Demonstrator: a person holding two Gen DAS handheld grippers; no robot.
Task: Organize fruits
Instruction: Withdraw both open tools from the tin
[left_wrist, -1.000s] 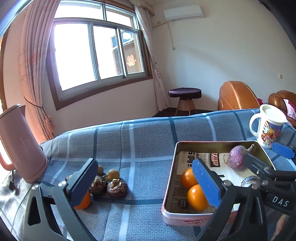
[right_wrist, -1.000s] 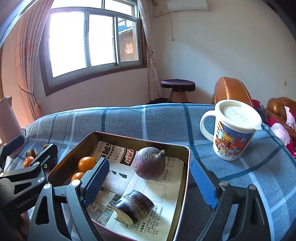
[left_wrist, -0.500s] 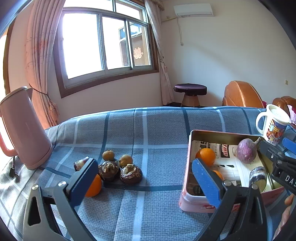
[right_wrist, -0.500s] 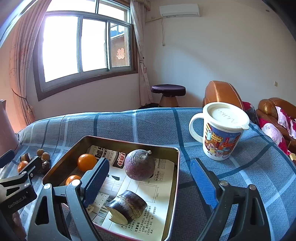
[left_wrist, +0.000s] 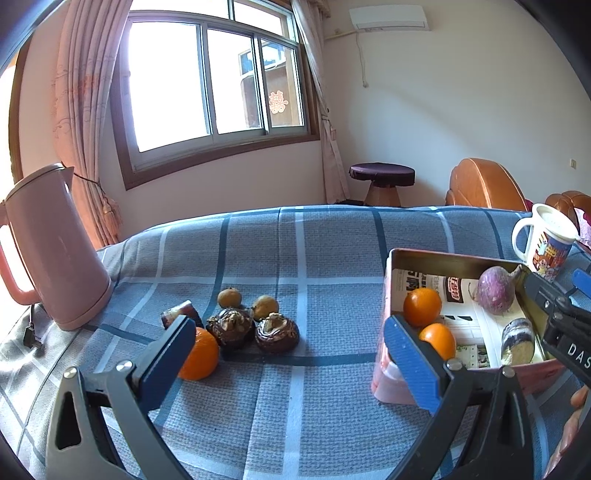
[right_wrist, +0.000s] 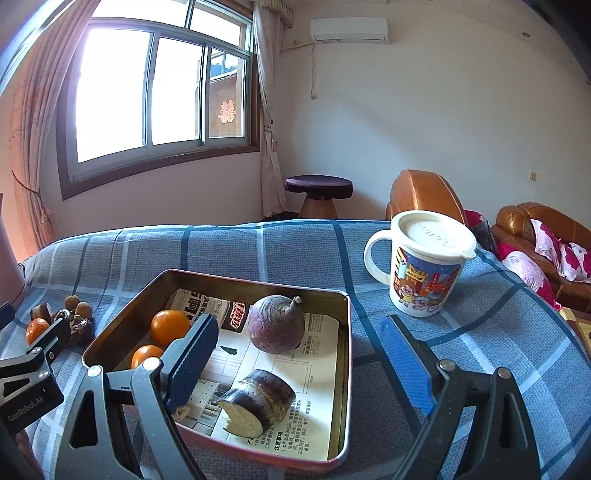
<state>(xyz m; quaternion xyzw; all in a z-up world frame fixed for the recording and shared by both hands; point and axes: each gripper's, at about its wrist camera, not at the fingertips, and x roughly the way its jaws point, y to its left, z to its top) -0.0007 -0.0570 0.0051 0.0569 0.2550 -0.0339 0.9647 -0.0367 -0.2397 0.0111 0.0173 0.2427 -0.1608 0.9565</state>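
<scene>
A loose orange (left_wrist: 199, 356) lies on the blue checked cloth, partly behind the left finger of my left gripper (left_wrist: 291, 354), which is open and empty. Beside it sit two dark brown fruits (left_wrist: 255, 328), two small tan fruits (left_wrist: 265, 304) and a cut piece (left_wrist: 177, 314). The tin tray (right_wrist: 258, 281) holds two oranges (right_wrist: 170, 326), a purple root (right_wrist: 275, 325) and a cut dark piece (right_wrist: 258, 402). My right gripper (right_wrist: 299, 350) hangs open over the tray's near right part, holding nothing.
A pink kettle (left_wrist: 55, 247) with its cord stands at the cloth's left end. A lidded picture mug (right_wrist: 424, 266) stands right of the tray. Brown armchairs (right_wrist: 424, 195) and a stool (right_wrist: 317, 192) are beyond the table. The tray (left_wrist: 391, 258) is lined with printed paper.
My left gripper has swung left toward the loose fruits, so the tray has slid to the right of its view. The right gripper has barely shifted. Both stay open.
</scene>
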